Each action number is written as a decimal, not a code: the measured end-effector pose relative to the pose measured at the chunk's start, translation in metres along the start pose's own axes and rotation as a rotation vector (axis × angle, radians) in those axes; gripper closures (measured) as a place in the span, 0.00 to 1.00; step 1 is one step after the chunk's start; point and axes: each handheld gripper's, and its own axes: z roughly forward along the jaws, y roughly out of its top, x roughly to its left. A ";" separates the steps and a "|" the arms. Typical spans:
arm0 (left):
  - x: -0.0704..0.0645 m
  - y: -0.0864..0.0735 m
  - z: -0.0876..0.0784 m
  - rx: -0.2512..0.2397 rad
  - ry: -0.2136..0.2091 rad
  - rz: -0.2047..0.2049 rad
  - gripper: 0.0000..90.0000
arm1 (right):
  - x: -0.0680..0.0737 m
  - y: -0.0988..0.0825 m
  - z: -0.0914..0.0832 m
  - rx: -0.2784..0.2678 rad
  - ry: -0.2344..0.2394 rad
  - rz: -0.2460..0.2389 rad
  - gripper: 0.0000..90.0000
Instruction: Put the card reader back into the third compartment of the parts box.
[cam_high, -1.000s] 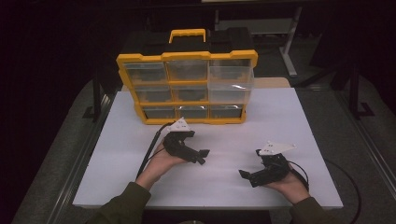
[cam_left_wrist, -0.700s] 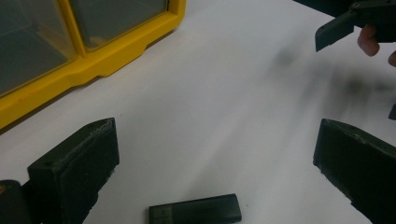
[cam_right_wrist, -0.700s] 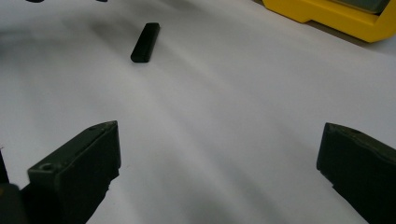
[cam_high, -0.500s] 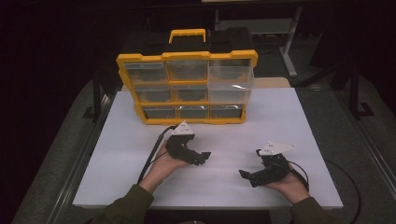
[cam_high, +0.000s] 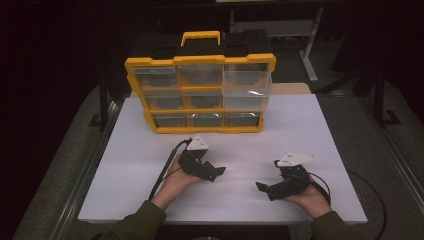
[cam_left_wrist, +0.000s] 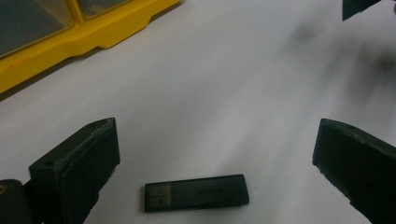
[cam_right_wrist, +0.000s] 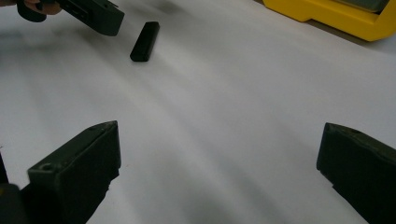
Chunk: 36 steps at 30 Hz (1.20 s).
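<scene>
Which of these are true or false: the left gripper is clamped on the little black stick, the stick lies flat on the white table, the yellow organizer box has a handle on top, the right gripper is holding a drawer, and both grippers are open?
1. The left gripper is clamped on the black USB stick. False: its jaws stand wide apart, with the stick lying between them, untouched.
2. The stick lies flat on the white table. True.
3. The yellow organizer box has a handle on top. True.
4. The right gripper is holding a drawer. False: its jaws are spread over bare table, holding nothing.
5. Both grippers are open. True.
</scene>
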 end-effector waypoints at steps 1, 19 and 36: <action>0.000 0.000 0.000 0.000 0.000 0.000 0.00 | 0.000 0.000 0.000 0.000 0.000 0.000 0.00; -0.001 -0.015 0.006 0.034 0.046 -0.014 0.05 | 0.000 0.000 0.000 0.001 0.001 -0.003 0.00; -0.002 -0.020 0.009 0.070 0.084 0.008 0.17 | 0.000 0.000 0.001 0.003 0.004 -0.001 0.00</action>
